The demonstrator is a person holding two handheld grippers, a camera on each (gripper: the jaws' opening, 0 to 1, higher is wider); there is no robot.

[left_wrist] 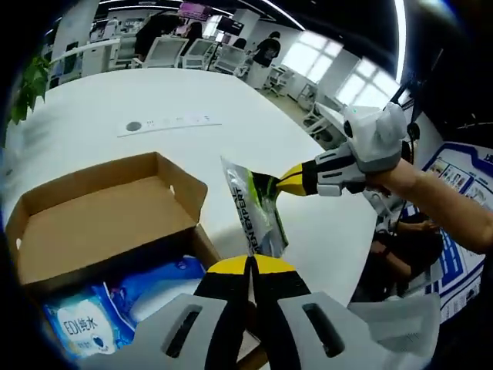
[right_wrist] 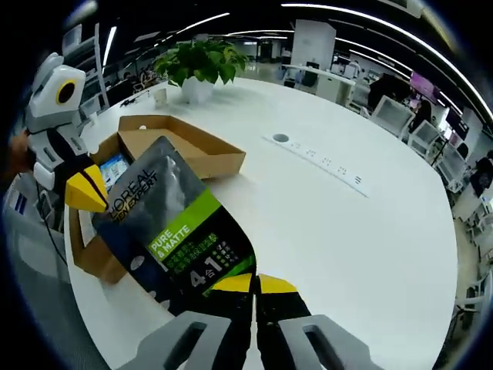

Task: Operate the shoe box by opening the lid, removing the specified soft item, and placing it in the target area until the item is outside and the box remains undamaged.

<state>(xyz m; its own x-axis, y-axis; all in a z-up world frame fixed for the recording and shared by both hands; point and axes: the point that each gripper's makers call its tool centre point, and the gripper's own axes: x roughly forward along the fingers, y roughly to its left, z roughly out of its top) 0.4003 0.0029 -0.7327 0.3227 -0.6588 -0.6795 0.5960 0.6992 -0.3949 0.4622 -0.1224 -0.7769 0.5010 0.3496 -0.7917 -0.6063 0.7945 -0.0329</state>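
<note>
One dark pouch (right_wrist: 173, 231) with a green band, lifted clear of the box (left_wrist: 100, 216) and above the white table (right_wrist: 339, 231), pinched at one edge by the right gripper (right_wrist: 254, 287) with jaws closed on it. Same pouch (left_wrist: 253, 208) seen edge-on in the left gripper view, right gripper (left_wrist: 289, 181) clamping its side. One cardboard box near the table edge, lid folded back, holding one blue wipes pack (left_wrist: 81, 324). Left gripper (left_wrist: 248, 270) by the box's front wall, jaws together, nothing visibly between them. One potted plant (right_wrist: 199, 65) at the far edge.
</note>
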